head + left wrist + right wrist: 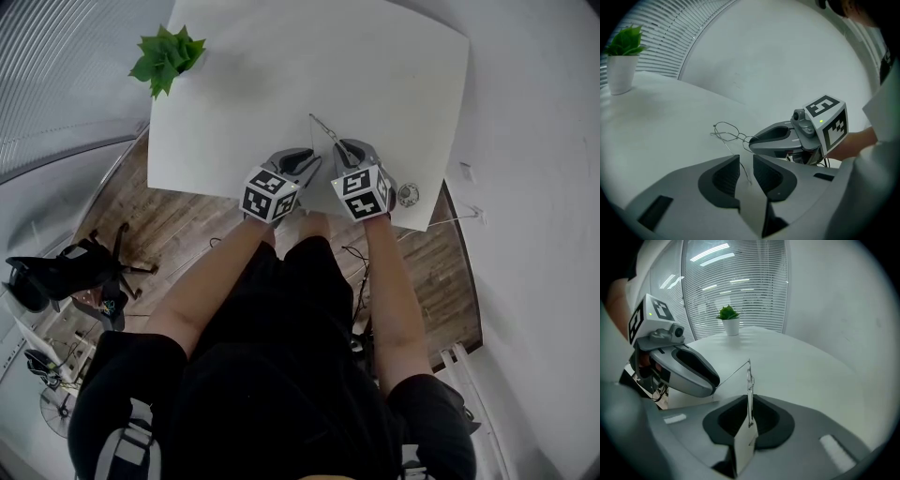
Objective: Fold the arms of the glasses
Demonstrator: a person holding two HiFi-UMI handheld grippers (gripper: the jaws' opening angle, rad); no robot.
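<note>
In the head view, the glasses [323, 131] lie on the white tabletop [281, 75], well apart from the potted plant [167, 56] and at the edge across from it. The left gripper [305, 161] and right gripper [349, 150] meet there, on the far side of the plant. In the left gripper view, with the plant [621, 61] distant at the upper left, the left gripper [746, 165] has its fingers a little apart. One thin arm [743, 163] of the glasses [731, 136] runs down between them without being pressed. The right gripper [757, 139] reaches the frame from the side away from the plant. In the right gripper view, the plant [730, 322] stands straight beyond, and the right gripper [750, 414] has its fingers clamped on the frame [749, 385], held edge-on. That arm [733, 372] slants out toward the left gripper [710, 378], so we judge it not yet folded flat. We cannot tell how the other arm stands.
</note>
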